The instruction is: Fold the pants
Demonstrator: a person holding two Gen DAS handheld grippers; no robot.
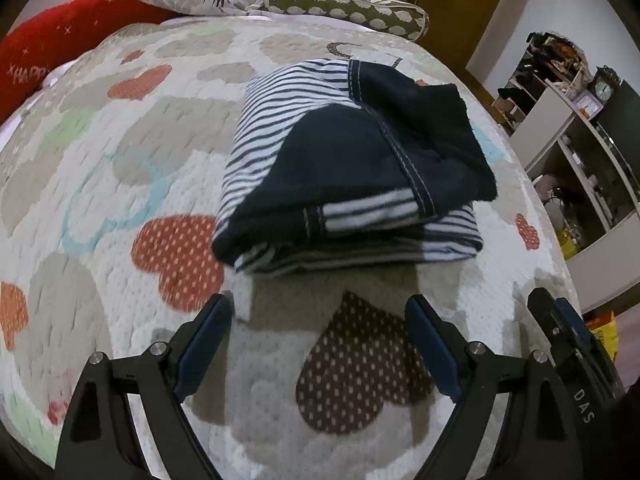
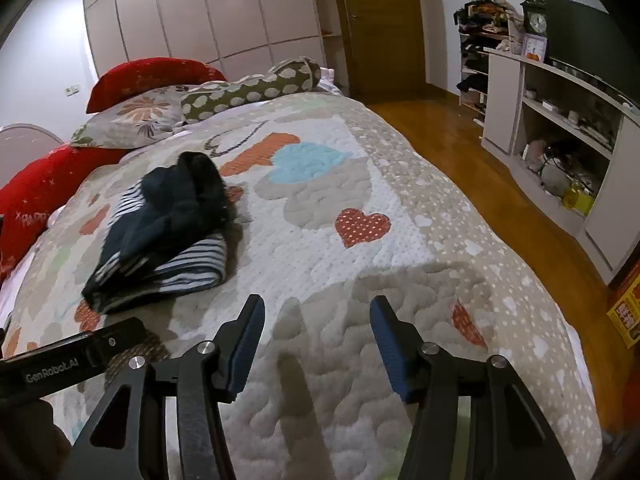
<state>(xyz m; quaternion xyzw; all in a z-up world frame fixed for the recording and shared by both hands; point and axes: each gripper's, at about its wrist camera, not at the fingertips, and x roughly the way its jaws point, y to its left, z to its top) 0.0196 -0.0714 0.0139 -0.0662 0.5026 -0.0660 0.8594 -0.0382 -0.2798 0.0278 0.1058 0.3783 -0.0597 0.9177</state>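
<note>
Pants (image 1: 352,168): 1 item, folded into a thick squarish bundle, lying mid-bed on the quilt (image 1: 120,152). Soft knit; navy panels w/ pale contrast stitching along seams, rest in navy-and-white horiz. stripes. Top flap rumpled, one corner frayed-looking & fuzzy. Stacked layers show at the near edge.

Quilt: puffy stitched texture, white & beige patches, heart appliqués in dotted orange-red, brown, pale blue. Covers whole bed.

Left tongs (image 1: 320,312): black metal arms, blue pads, set wide apart, nothing btwn them; hover just short of the bundle's near edge, not touching it. 2 silver rivets visible per side.

Right tongs (image 2: 318,316): same build, moderately parted, empty, over bare quilt; bundle lies off to their left, apart. The left tool's black body (image 2: 68,356) shows at lower left of right-wrist view.

Head of bed: 4 cushions – 2 red plush (image 2: 156,76), 1 floral pillow (image 2: 132,120), 1 olive bolster w/ white dots (image 2: 256,88).

Room: glossy wardrobe panels (image 2: 180,12), wood door (image 2: 380,28), wood floor (image 2: 460,152), pale open shelving (image 2: 560,120) w/ clutter, 1 clock (image 2: 536,20) on top.
</note>
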